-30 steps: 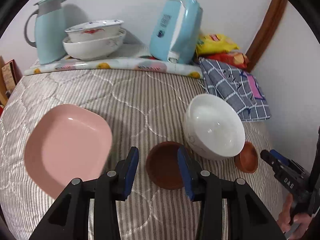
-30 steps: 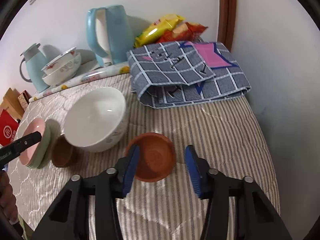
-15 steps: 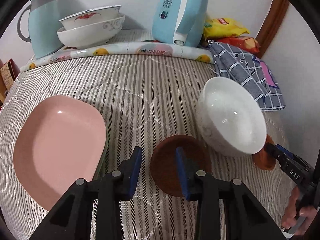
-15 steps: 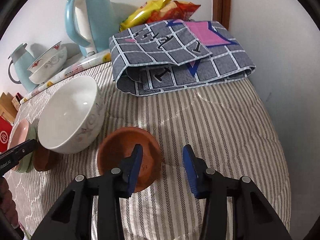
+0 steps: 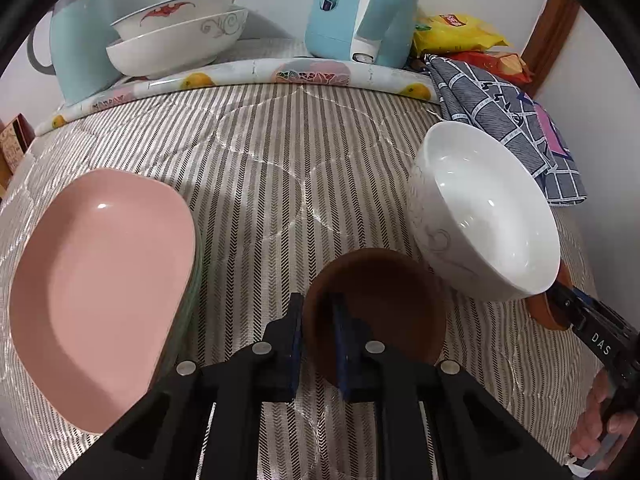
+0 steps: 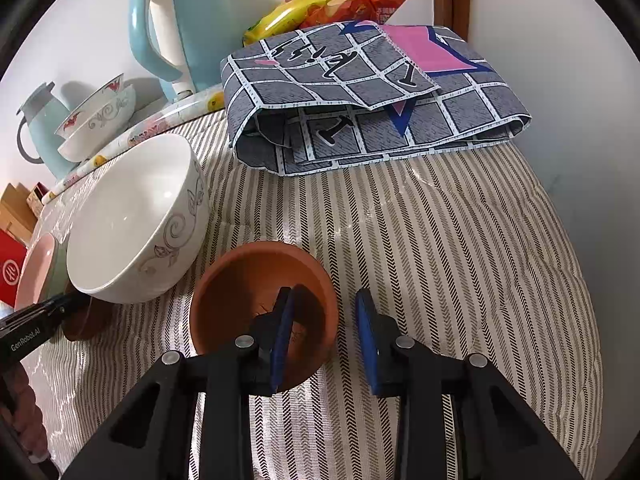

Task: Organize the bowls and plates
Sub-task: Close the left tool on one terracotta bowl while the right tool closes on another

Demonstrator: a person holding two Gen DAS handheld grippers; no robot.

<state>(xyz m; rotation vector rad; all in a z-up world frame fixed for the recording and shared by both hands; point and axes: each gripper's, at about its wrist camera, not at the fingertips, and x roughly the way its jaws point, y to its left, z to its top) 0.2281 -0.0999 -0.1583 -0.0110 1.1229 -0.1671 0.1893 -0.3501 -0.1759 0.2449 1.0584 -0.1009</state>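
On the striped quilt, my left gripper [image 5: 319, 332] straddles the left rim of a dark brown bowl [image 5: 384, 300]. Its jaws are closing and the pads press on that rim. A pink plate [image 5: 100, 280] lies to its left on a green one. A large white bowl [image 5: 488, 216] stands to the right. In the right wrist view, my right gripper [image 6: 325, 336] is closing over the right rim of a terracotta bowl [image 6: 248, 288]. One finger is inside and one outside, with a gap still showing. The white bowl [image 6: 132, 220] stands just left of it.
At the back stand a blue kettle [image 5: 360, 8], a blue jug [image 5: 80, 48] and two stacked white bowls [image 5: 180, 36]. A folded checked cloth [image 6: 360, 100] and snack bags [image 6: 320, 4] lie at the far right by the wall. A person's hand [image 5: 596, 432] holds the right gripper.
Both grippers have sunk toward their bowls and narrowed. The left jaws came onto the dark bowl's rim. The right gripper's left finger went inside the terracotta bowl.
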